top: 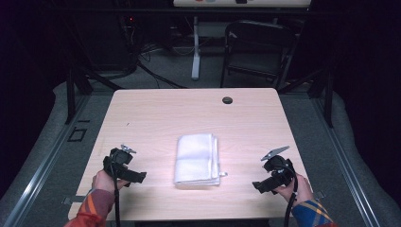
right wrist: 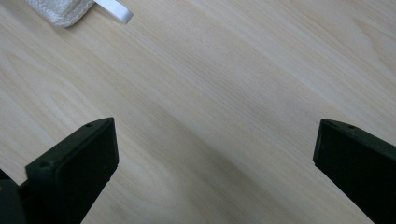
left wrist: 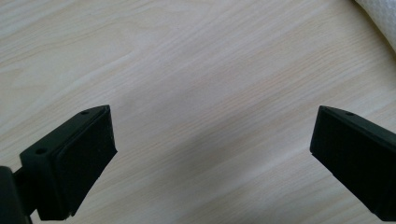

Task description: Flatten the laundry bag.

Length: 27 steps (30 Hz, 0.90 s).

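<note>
two open claws, left claw (top: pixel 140 177) and right claw (top: pixel 257 186), hold nothing; the towel (top: pixel 197 159) looks soft and light, so pinch its edge.

White towel (top: pixel 197 159) | folded into a neat upright rectangle, layered edges along its right side, small white tag at lower right corner | lying flat on the table, centre of frame, slightly below middle

No legible text or labels.
</note>
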Tool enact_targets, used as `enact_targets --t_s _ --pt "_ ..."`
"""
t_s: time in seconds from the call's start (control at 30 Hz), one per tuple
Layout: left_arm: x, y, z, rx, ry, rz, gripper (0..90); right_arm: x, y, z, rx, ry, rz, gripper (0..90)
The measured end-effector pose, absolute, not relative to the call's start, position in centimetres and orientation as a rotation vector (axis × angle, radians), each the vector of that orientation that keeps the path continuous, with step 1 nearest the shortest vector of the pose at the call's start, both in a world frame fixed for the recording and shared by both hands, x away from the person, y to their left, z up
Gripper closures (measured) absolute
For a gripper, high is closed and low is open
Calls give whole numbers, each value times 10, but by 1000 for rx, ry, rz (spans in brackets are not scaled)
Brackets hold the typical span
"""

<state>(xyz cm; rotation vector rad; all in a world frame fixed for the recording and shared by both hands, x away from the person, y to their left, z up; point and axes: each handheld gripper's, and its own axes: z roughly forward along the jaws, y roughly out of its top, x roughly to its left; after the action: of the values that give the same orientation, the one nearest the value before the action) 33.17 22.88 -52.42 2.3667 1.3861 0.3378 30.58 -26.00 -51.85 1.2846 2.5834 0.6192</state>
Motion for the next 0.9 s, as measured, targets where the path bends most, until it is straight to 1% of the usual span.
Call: enact_targets --t_s 0.47,0.8,0.9 --pt "331 216 -520 2372 1304 315 0 307 -253 -520 1290 2632 637 0" --pt "330 214 -520 2369 1280 315 0 308 -253 -520 1285 2647 615 0" --pt "329 209 -519 2365 1244 310 0 308 -252 -520 1282 2648 624 0"
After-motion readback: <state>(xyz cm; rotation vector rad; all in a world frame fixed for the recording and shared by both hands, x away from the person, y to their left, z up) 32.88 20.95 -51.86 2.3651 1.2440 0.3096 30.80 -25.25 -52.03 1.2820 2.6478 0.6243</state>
